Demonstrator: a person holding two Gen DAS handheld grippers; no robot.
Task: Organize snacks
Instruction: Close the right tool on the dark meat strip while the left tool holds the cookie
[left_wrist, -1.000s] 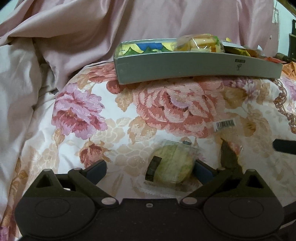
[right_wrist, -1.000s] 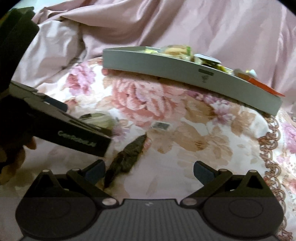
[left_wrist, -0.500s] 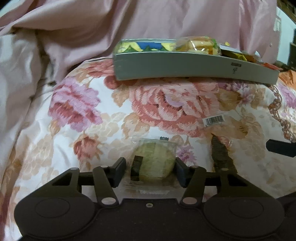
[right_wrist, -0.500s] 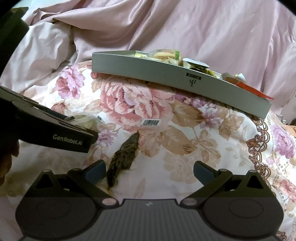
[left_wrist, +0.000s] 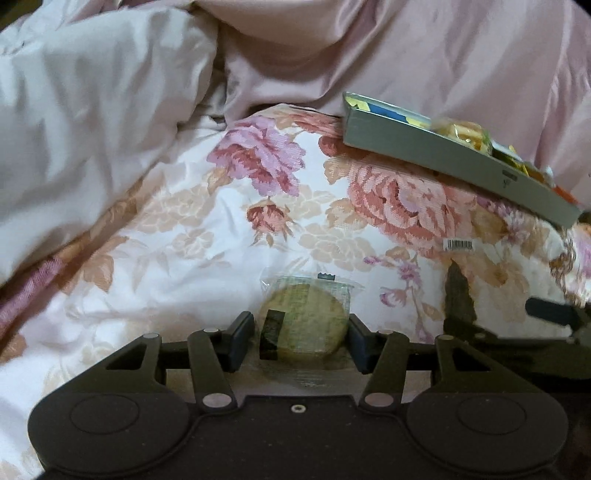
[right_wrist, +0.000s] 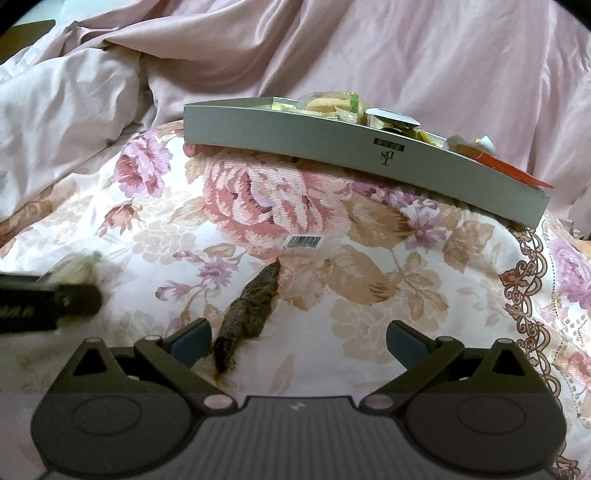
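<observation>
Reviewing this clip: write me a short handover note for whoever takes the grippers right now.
Left gripper: jaws closing around the wrapped round cookie, wrapper between the pads.
Right gripper: open, empty, over the dark snack in clear wrap, which lies on the floral cover.
Grey tray sits beyond on the cover, already holding several snacks.
Left to do: carry the cookie to the tray, then the dark snack.

A dark logo reading roughly "bS" upside down, under a small dark label too small to read, is printed on the grey box (right_wrist: 354, 158) beyond the right jaws. A barcode sticker (right_wrist: 303, 242) lies on the clear snack wrapper ahead of them; its digits are illegible.
</observation>
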